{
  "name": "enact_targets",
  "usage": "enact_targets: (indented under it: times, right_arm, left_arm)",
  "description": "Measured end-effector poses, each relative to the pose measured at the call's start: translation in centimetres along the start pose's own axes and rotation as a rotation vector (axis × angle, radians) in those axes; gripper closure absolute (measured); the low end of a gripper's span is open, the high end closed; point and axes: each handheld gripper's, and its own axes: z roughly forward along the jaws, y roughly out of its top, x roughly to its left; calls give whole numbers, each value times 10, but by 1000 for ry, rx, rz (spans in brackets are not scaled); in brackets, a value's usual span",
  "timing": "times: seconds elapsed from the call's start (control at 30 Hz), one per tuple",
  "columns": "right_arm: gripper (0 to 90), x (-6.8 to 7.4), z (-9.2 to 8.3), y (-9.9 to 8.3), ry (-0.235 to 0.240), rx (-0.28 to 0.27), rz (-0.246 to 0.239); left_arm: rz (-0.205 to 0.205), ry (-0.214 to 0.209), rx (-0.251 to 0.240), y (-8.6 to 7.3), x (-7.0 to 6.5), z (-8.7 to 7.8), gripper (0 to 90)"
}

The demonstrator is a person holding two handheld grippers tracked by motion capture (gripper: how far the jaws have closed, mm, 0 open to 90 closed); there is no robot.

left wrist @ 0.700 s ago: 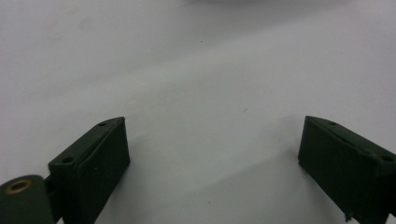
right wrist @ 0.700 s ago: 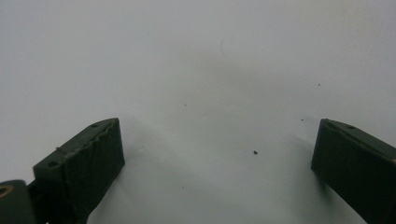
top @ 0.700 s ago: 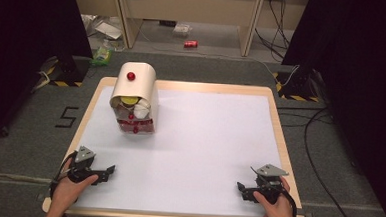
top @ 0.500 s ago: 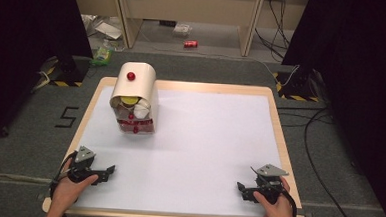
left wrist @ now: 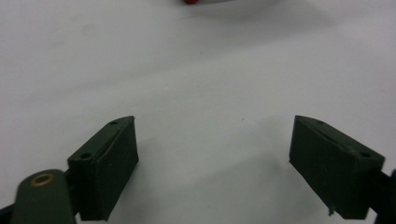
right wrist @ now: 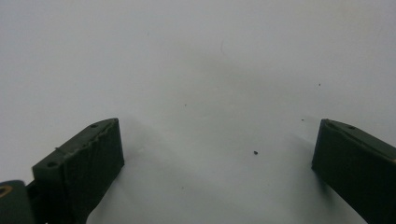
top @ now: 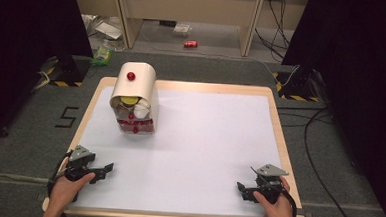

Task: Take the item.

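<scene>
White sheeting covers the wood-rimmed table (top: 274, 138), which stands on grey carpet between black curtains, with pale cabinets along the top of the high view.

Starting at the fingers: in the left gripper view the two black pads (left wrist: 105, 170) stand wide apart with nothing but bare white surface between them, so this tool is released and empty. The right gripper view gives the same reading, its dark pads (right wrist: 81, 170) spread to the two lower corners over blank white sheet. Moving outward, the left gripper (top: 108, 168) sits at the lower left of the high view, held by a hand at the table's near edge, jaws aimed toward the middle of the sheet. The right gripper (top: 240, 187) mirrors it at the lower right, jaws likewise pointing inward.

Further out, in the upper left of the table, stands the cream-coloured bread-bin-shaped toy box with a rounded roll-top lid and a red knob (top: 133, 103). Its lid is partly up, showing a yellow disc and white and red pieces inside, too small to identify. A sliver of red shows at the top edge of the left gripper view.

By my judgement nothing has begun: both tools are well apart from the box, and the whole approach, grasp and handling remain.
</scene>
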Motion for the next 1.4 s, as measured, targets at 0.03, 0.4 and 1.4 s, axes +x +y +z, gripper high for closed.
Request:
enact_targets:
  times: [0.03, 0.4, 1.4]
  right_arm:
    - [24, 0, 0, 0, 0, 1, 0]
    - [21, 0, 0, 0, 1, 0, -4]
    - [9, 0, 1, 0, 5, 2, -6]
  left_arm:
    - [10, -4, -10, 3, -3, -2, 153]
    - [51, -44, -100, 32, -14, -13, 153]
    - [167, -146, -219, 130, -46, -28, 153]
